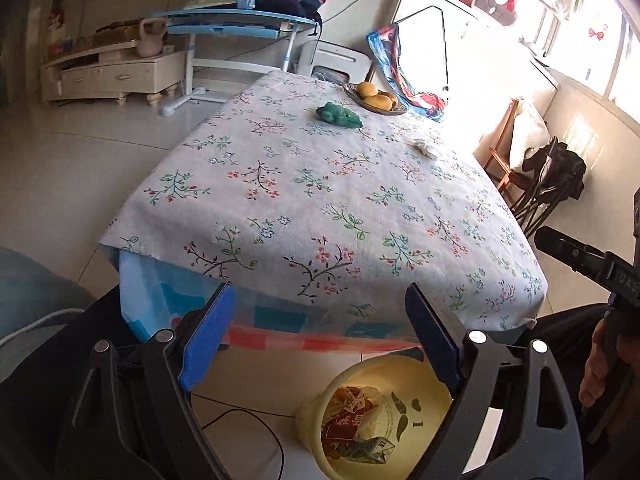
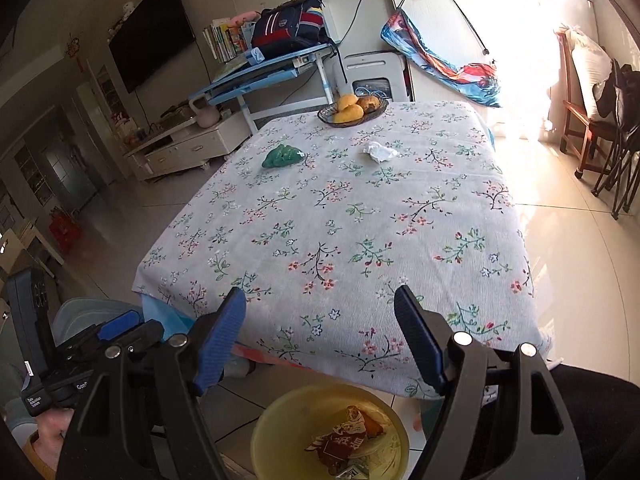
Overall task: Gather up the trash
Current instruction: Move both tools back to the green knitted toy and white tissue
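A crumpled white tissue (image 2: 380, 151) lies on the floral tablecloth at the far side of the table; it also shows in the left wrist view (image 1: 425, 148). A crumpled green wrapper (image 2: 283, 156) lies to its left, and it shows in the left wrist view (image 1: 339, 115). A yellow bin (image 1: 316, 412) holding wrappers stands on the floor below the table's near edge, also in the right wrist view (image 2: 276, 420). My left gripper (image 1: 320, 300) and right gripper (image 2: 320, 300) are both open and empty, held above the bin, near the table's front edge.
A bowl of mangoes (image 2: 352, 110) sits at the table's far edge. The table (image 2: 340, 220) has a floral cloth. A blue desk with a backpack (image 2: 288, 28), a TV cabinet (image 2: 180, 148) and wooden chairs (image 2: 580, 120) stand around.
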A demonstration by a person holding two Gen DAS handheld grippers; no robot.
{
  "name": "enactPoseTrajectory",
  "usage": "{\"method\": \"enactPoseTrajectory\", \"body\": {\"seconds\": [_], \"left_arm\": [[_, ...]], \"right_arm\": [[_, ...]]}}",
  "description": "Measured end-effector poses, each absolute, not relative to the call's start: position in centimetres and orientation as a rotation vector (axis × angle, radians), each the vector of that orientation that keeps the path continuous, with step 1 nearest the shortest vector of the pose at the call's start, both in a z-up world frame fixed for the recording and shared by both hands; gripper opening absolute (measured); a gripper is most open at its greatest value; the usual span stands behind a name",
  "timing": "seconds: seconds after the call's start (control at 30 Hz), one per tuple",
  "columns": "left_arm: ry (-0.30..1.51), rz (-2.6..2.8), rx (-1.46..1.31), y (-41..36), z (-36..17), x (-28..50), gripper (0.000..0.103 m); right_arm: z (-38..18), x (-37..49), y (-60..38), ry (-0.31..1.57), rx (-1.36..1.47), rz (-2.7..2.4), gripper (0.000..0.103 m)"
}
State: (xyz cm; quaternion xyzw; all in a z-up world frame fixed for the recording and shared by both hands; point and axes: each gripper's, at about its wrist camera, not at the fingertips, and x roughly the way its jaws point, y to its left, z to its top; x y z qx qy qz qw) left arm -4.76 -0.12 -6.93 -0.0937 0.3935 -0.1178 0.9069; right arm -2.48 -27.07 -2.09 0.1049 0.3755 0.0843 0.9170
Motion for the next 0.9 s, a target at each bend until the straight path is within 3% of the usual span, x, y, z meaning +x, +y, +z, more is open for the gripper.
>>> {"method": "enactPoseTrajectory", "body": {"seconds": [0.43,0.9], "left_arm": [[0.807,-0.235,-0.202,-1.6,-4.5,6.8,0.087],[0.831,-0.263,-0.115,-7.7,-6.6,22.3,0.088]], "right_arm": [[-3.7,9.8,-28.4,0.837,0.120,0.157,0.074],[-5.8,19.5,-30.0,0.876,0.096,0.127,0.073]]}}
